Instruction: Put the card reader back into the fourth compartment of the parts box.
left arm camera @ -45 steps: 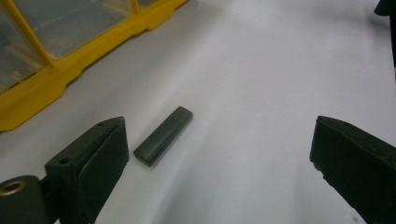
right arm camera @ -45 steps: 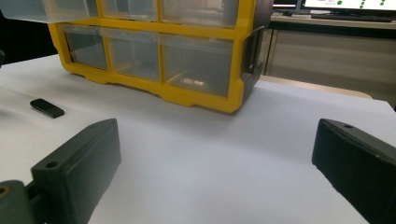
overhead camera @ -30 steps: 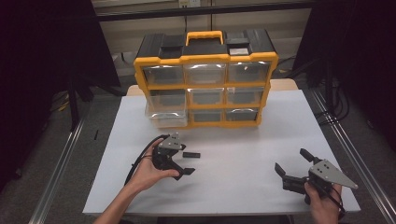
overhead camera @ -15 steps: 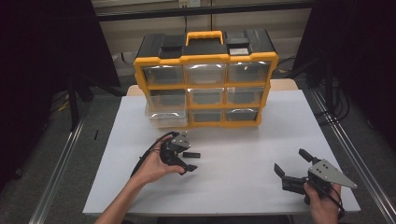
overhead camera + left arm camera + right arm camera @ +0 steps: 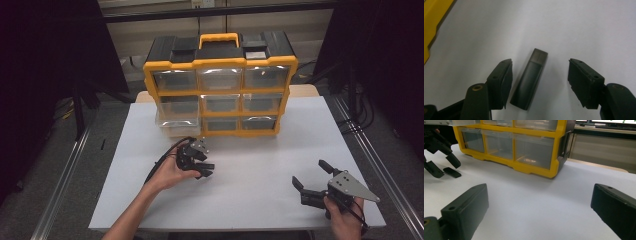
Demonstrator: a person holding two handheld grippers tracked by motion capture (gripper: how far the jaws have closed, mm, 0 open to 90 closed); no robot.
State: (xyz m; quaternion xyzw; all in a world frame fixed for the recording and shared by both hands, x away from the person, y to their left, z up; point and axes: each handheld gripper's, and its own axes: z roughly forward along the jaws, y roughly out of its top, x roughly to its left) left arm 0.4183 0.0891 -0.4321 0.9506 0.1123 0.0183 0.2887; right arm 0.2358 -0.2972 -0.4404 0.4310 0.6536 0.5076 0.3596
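White table [image 5: 579,27]: half-closed left gripper [image 5: 540,80] astride stick [image 5: 530,80]

The left claw [image 5: 540,82] points down at the white worktop [image 5: 574,30], and its two black jaws have just been closing. A small dark flat stick [image 5: 529,80] lies on the worktop between them, just beside the left jaw and well apart from the right one, with neither pad pressing on it. A yellow box edge [image 5: 432,20] shows at the far left.

Black hand-held gripper [image 5: 312,180] with grey three-cornered plate, bare forearms
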